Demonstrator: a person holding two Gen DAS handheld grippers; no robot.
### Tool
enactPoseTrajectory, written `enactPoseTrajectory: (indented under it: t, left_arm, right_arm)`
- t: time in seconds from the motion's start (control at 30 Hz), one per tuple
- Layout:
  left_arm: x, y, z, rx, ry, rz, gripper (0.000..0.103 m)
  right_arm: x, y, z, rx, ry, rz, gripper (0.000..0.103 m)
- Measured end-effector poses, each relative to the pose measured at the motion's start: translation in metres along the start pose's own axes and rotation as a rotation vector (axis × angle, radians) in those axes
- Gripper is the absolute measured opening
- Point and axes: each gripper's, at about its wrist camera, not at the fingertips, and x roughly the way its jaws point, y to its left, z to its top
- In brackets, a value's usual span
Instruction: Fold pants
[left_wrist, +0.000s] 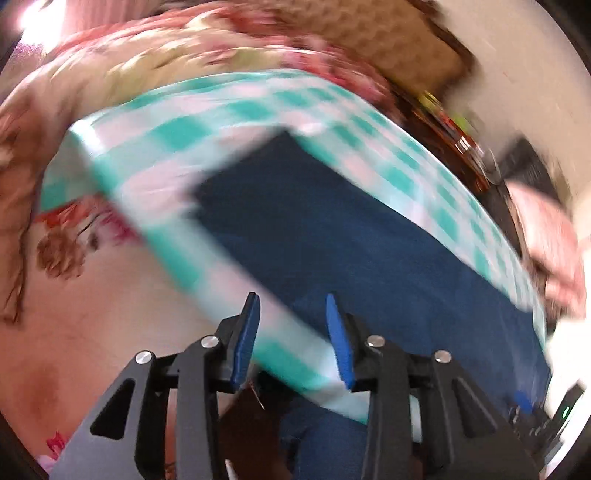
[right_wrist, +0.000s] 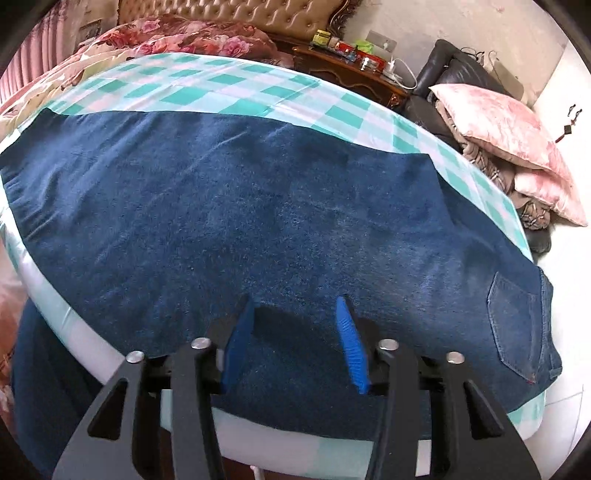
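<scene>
Pants (right_wrist: 229, 206) lie flat across a checked sheet (right_wrist: 229, 83), filling most of the right wrist view ahead of the right gripper (right_wrist: 297, 341). The denim runs from far left of this gripper to far right, where a back pocket (right_wrist: 513, 325) shows near the cloth's right end. A strip of sheet stays bare beyond the pants' far edge, and a thin band of it shows on the near side, under the gripper body.

Right gripper: jaws stand wide apart, blue pads (right_wrist: 351, 343) spread over the near edge of the pants. Nothing lies between the pads except the denim surface below them; whether the tips touch the cloth cannot be told.

Left gripper (left_wrist: 291, 336): jaws also wide apart, holding nothing. Its view is motion-blurred. The gap between its pads (left_wrist: 245, 336) looks onto the sheet's near band, with the pants ahead and to the right of the tips. One squared end of the pants sits ahead of this gripper, with sheet beyond it and to its left.

Surroundings, right wrist view: a floral quilt (right_wrist: 177, 37) lies bunched beyond the sheet, far ahead and left. A tufted headboard (right_wrist: 229, 11) stands behind it. A wooden nightstand (right_wrist: 354, 74) with small items stands far ahead and to the right. Pink pillows (right_wrist: 509, 125) are stacked farther right, against a dark chair (right_wrist: 458, 66).
</scene>
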Motion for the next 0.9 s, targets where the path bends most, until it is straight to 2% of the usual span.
enactPoseTrajectory:
  t: [0.03,0.13,0.27,0.33,0.37,0.43,0.67,0.7,0.9]
  left_arm:
    - [-0.001,0.010,0.004,-0.023,-0.002,-0.013,0.036]
    - [0.004,0.044,0.017,-0.155,0.014,-0.162,0.036]
    - [0.015,0.059,0.033,-0.201,0.014,-0.178,0.030]
    - [0.024,0.070,0.041,-0.259,0.029,-0.187,0.029]
    - [0.027,0.072,0.044,-0.267,0.031,-0.179,0.029]
    - [0.032,0.077,0.046,-0.284,0.051,-0.209,0.029]
    - [0.043,0.076,0.061,-0.249,0.069,-0.207,0.029]
    - [0.044,0.075,0.063,-0.240,0.073,-0.205,0.022]
    - [0.030,0.064,0.067,-0.180,0.038,-0.212,0.019]
  right_arm:
    - [0.000,-0.001,0.000,0.008,0.005,0.014,0.032]
    - [-0.004,-0.001,0.003,0.026,-0.003,0.033,0.032]
    - [-0.008,-0.002,0.008,0.035,-0.007,0.047,0.032]
    - [-0.008,-0.003,0.009,0.045,-0.006,0.059,0.032]
    - [-0.009,-0.004,0.009,0.050,-0.005,0.065,0.033]
    - [-0.010,-0.007,0.010,0.073,-0.008,0.090,0.033]
    - [-0.014,0.003,0.021,0.088,-0.023,0.146,0.038]
    - [-0.014,0.006,0.023,0.087,-0.022,0.155,0.038]
    - [-0.013,0.027,0.037,0.073,-0.020,0.204,0.038]
